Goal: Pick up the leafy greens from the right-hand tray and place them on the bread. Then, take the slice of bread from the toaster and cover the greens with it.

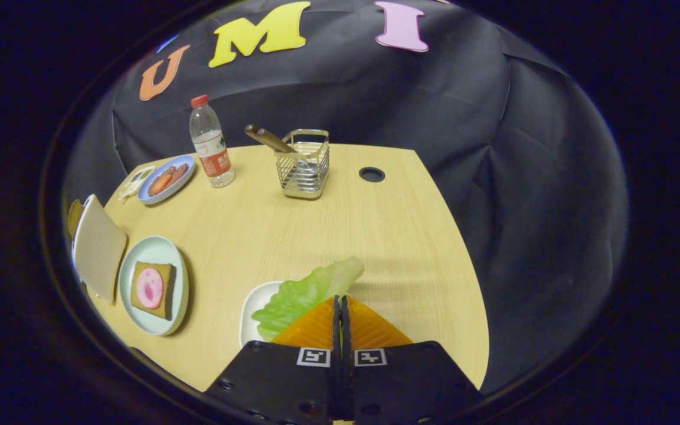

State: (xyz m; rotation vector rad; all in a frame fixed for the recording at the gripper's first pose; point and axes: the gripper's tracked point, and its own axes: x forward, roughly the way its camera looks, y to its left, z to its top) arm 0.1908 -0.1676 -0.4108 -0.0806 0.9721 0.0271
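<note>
Two fingers of the gripper (340,300) are pressed together, apparently pinching the greens (304,292), which trail toward ten o'clock over the tray (252,313); the bread (152,289) lies at nine o'clock.

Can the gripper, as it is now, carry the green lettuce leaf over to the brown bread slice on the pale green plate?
Probably yes: the gripper is shut on the green lettuce leaf, and bare wooden table lies between it and the brown bread slice on the pale green plate.
</note>
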